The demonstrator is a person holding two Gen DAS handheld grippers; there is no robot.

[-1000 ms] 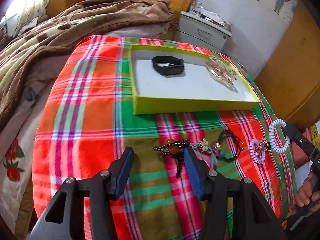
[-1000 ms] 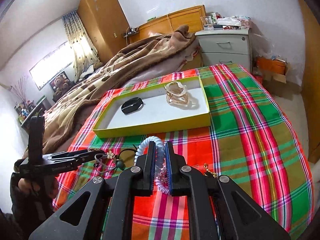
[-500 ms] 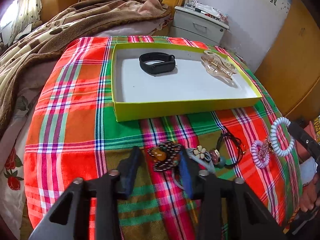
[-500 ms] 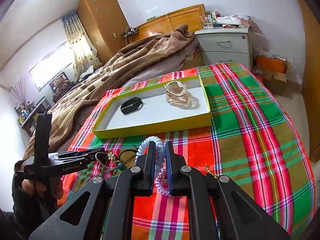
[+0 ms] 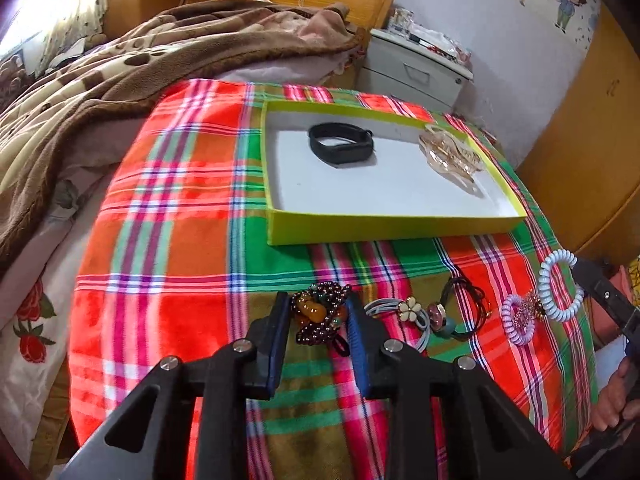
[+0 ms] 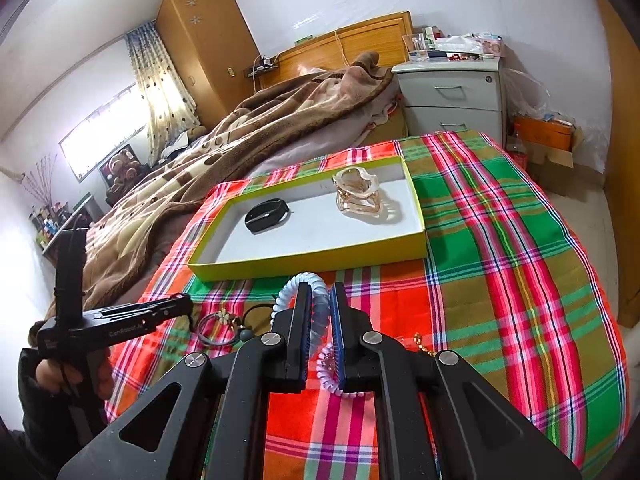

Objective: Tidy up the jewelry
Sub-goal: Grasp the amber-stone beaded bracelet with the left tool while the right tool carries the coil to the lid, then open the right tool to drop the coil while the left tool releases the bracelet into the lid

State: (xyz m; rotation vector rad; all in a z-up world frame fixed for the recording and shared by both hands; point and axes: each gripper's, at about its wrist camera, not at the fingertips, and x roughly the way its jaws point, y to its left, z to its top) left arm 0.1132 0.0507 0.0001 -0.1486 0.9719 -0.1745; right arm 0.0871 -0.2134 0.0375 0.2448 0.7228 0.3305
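Note:
A yellow-green tray (image 5: 384, 231) (image 6: 312, 264) on the plaid cloth holds a black band (image 5: 341, 145) (image 6: 267, 215) and a gold clear hair claw (image 5: 450, 155) (image 6: 362, 196). My left gripper (image 5: 318, 320) is shut on a dark beaded bracelet with amber beads (image 5: 320, 314). My right gripper (image 6: 319, 322) is shut on a white-blue coil hair tie (image 6: 298, 292) (image 5: 558, 285), held just above the cloth. A pink coil tie (image 5: 518, 318) (image 6: 330, 372), a flower hair tie (image 5: 412, 311) (image 6: 224, 317) and a black cord tie (image 5: 466, 300) lie loose.
The plaid cloth (image 5: 168, 240) (image 6: 520, 280) covers the bed's foot. A brown blanket (image 5: 100, 80) (image 6: 240, 144) is heaped behind. A grey nightstand (image 6: 452, 100) (image 5: 412, 76) stands beyond the tray. A wardrobe (image 6: 204, 48) stands at the back.
My left gripper moved forward over the beaded bracelet and closed its fingers on it. The right gripper stayed still, holding the coil tie.

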